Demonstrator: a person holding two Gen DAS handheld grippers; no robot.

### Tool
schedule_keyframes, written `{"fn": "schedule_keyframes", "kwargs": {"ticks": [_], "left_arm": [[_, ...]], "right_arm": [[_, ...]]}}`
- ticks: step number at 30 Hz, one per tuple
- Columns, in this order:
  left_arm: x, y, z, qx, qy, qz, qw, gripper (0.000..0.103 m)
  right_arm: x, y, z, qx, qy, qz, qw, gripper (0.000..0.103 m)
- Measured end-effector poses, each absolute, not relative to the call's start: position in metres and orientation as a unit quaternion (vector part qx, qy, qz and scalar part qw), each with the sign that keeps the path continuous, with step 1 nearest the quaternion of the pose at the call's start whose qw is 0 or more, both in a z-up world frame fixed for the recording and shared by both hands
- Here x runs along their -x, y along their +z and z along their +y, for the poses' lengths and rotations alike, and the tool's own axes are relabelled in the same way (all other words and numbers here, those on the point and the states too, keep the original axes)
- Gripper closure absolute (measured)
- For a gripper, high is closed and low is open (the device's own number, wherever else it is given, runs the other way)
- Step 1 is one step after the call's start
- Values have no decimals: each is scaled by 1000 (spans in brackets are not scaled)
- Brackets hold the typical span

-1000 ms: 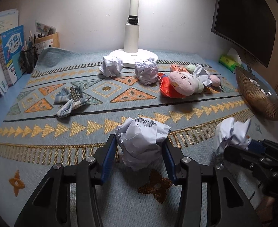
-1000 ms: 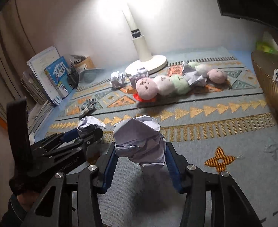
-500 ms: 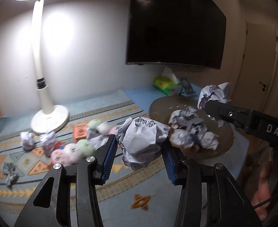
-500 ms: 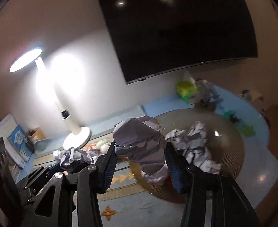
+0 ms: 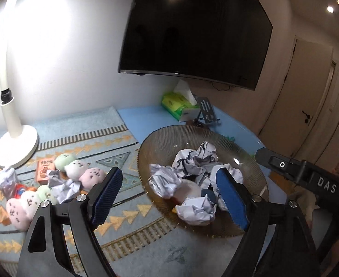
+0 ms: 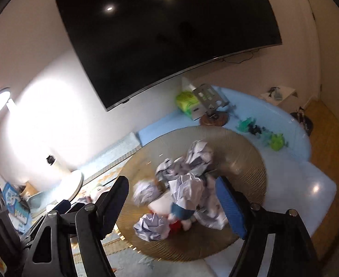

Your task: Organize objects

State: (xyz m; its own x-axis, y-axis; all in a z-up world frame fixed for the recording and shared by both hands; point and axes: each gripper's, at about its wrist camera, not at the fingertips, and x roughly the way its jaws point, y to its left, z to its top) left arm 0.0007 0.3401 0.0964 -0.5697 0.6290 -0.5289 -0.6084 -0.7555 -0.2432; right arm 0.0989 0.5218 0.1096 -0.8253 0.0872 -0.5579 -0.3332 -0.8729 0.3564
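Left tool [image 5: 169,198] and right tool [image 6: 171,205]: jaws opening, nothing between pads, both over round amber ribbed glass bowl [image 5: 160,138]. Crumpled white paper balls [image 5: 192,210] heaped inside bowl; more lie on patterned blue rug [image 5: 114,138] beside pastel plush caterpillar [image 5: 31,198]. Judgement: paper light, springy, crushable; pinch across ball's middle. Bowl likely fragile.
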Motion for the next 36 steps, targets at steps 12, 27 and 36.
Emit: {"fn": "schedule_keyframes", "kwargs": {"ticks": [12, 27, 36], "left_arm": [[-50, 36, 115, 286, 954, 47, 68, 1], [-48, 6, 73, 295, 952, 82, -12, 1], [-47, 1, 89, 296, 945, 138, -29, 1]], "right_arm": [[-58, 41, 294, 303, 945, 89, -91, 0], [-31, 2, 253, 355, 932, 32, -66, 0], [-27, -3, 245, 370, 926, 13, -73, 0]]}}
